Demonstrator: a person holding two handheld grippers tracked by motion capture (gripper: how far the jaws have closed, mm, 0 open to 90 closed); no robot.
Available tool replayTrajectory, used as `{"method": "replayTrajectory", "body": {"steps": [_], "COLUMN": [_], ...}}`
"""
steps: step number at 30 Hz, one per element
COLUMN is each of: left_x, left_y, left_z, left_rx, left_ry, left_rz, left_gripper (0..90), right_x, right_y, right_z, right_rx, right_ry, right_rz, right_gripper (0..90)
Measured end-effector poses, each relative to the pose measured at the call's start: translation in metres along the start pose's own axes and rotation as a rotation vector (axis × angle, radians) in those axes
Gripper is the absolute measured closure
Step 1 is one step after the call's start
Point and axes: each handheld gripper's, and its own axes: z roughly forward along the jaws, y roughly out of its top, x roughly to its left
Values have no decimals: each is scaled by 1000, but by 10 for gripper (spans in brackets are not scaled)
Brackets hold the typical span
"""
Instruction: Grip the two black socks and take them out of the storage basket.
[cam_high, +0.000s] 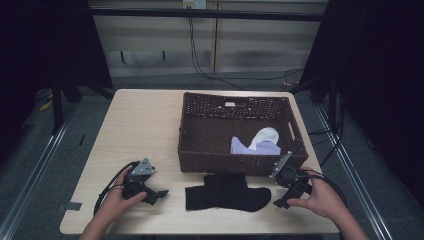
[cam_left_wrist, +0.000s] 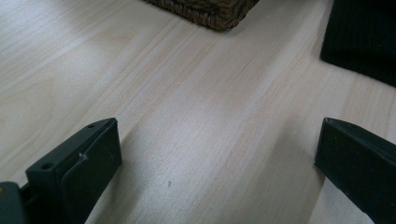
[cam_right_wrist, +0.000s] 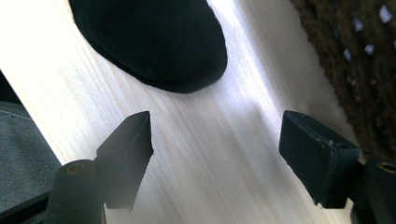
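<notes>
We see the black sock (cam_high: 227, 192) lying flat on the counter (cam_high: 145, 125), low in the frame's center, just below the basket (cam_high: 200, 150). The left gripper (cam_high: 161, 193) and the right gripper (cam_high: 280, 203) flank it, both released, holding nothing.

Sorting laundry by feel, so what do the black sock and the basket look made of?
Black sock: soft knit fabric, matte, lying limp and flat on the table. Basket: dark brown woven wicker or rattan, judging by the visible weave with gaps; could be synthetic.

2 grippers (cam_high: 159, 193) (cam_high: 281, 202), 1 wicker basket (cam_high: 200, 150), 1 black sock (cam_high: 227, 194) on tabletop (cam_high: 140, 130), 1 white sock (cam_high: 265, 136) + 1 lilac cloth (cam_high: 247, 147) in basket.
</notes>
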Motion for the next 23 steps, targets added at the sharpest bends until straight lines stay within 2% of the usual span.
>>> {"method": "replayTrajectory", "body": {"steps": [3,4,5,6,7,8,12,14,16,18,23], "left_x": [0,0,0,0,0,0,0,0,0,0,0], "left_y": [0,0,0,0,0,0,0,0,0,0,0], "left_z": [0,0,0,0,0,0,0,0,0,0,0], "left_rx": [0,-1,0,0,-1,0,0,0,-1,0,0], "left_ry": [0,-2,0,0,-2,0,0,0,-2,0,0], "left_rz": [0,-3,0,0,-3,0,0,0,-4,0,0], "left_gripper": [0,0,0,0,0,0,0,0,0,0,0], "right_x": [-2,-2,-3,-2,-3,-1,0,2,1,2,4], "right_y": [-5,-6,-7,-8,-9,-9,-11,-12,-14,-15,-16], "right_z": [4,5,7,7,9,10,15,16,17,16,15], "right_rx": [-20,-23,-26,-23,-30,-29,-59,-65,-92,-85,-103], "right_ry": [-4,1,-5,-6,-12,-6,-4,-5,-10,-9,-15], "right_rz": [5,22,10,29,14,37,28,45,43,56,52], "right_gripper": [253,251,249,248,246,243,243,243,249,248,246]}}
